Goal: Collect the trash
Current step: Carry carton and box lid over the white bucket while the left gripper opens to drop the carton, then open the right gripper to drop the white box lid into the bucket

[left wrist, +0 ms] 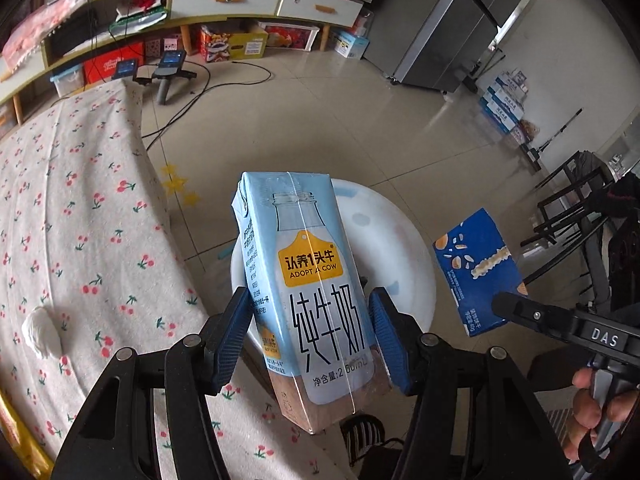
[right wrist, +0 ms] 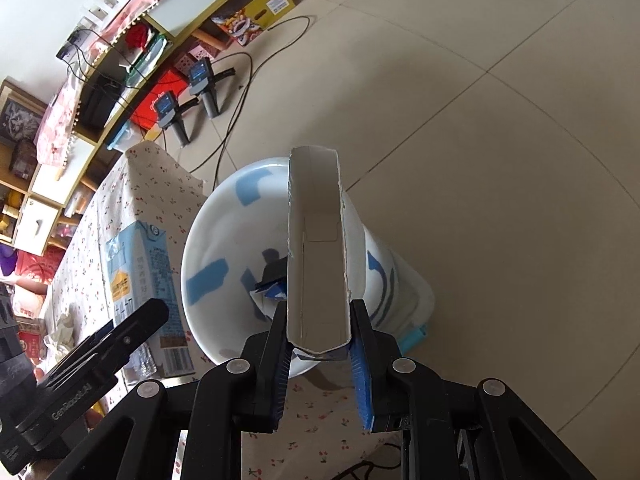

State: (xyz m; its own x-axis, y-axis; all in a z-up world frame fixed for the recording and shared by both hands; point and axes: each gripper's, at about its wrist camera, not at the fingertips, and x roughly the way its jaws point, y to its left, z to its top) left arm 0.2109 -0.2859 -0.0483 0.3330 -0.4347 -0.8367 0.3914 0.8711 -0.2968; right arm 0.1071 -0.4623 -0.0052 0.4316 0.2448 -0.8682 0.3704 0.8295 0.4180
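My left gripper (left wrist: 310, 334) is shut on a light blue milk carton (left wrist: 304, 280) and holds it upright above the white trash bin (left wrist: 404, 248) by the table edge. The carton also shows in the right wrist view (right wrist: 140, 288). My right gripper (right wrist: 320, 332) is shut on an open, empty blue snack box (right wrist: 318, 248), held over the bin's mouth (right wrist: 224, 224). The same box shows in the left wrist view (left wrist: 478, 270), right of the bin. Blue scraps (right wrist: 272, 284) lie inside the bin.
A table with a cherry-print cloth (left wrist: 72, 240) lies to the left, with a crumpled white tissue (left wrist: 40, 332) on it. Cables and two gripper stands (left wrist: 168, 72) sit on the tiled floor. A low cabinet (left wrist: 240, 0) and a fridge (left wrist: 460, 28) stand beyond.
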